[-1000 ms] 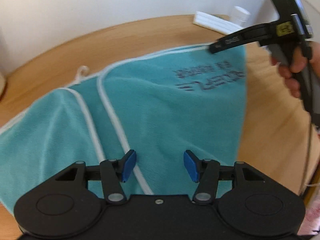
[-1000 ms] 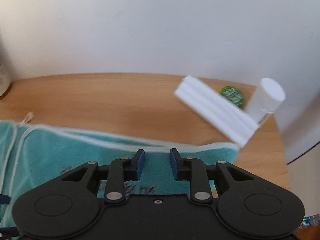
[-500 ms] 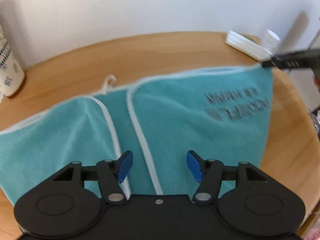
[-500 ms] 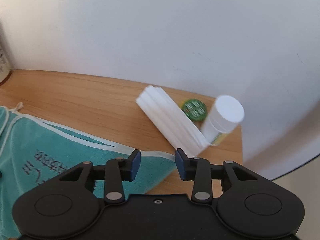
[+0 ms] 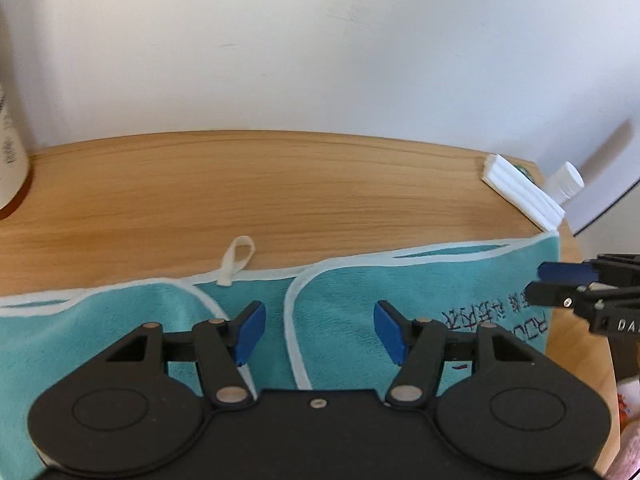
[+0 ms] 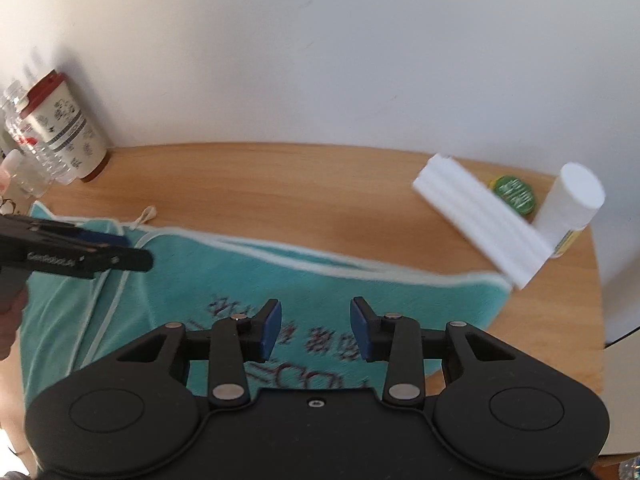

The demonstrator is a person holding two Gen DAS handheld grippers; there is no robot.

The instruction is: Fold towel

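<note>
Here, left tongs [image 5: 319, 330] spread wide, blue pads [image 5: 250, 326] well apart, nothing between them, hovering over the towel [image 5: 352, 312] at lower centre of the left view. Right tongs [image 6: 315, 326] likewise parted, though less widely, empty, poised above the dark lettering [image 6: 320, 338] on the towel [image 6: 248, 280]. Seen from the left view at the right edge, the right tongs [image 5: 538, 282] side-on with tips near the towel's right border; contact impossible to judge. Teal towel with white piping spread flat on the wooden worktop [image 5: 280, 184], partly folded, a piped edge [image 5: 294, 320] running down the middle, white loop [image 5: 238, 258] at its far hem. At upper right of the right view, a white ribbed block [image 6: 480, 224], a green tin [image 6: 514, 194] and a white tube [image 6: 568, 208]. At upper left, a patterned cup [image 6: 66, 132] by the wall.
</note>
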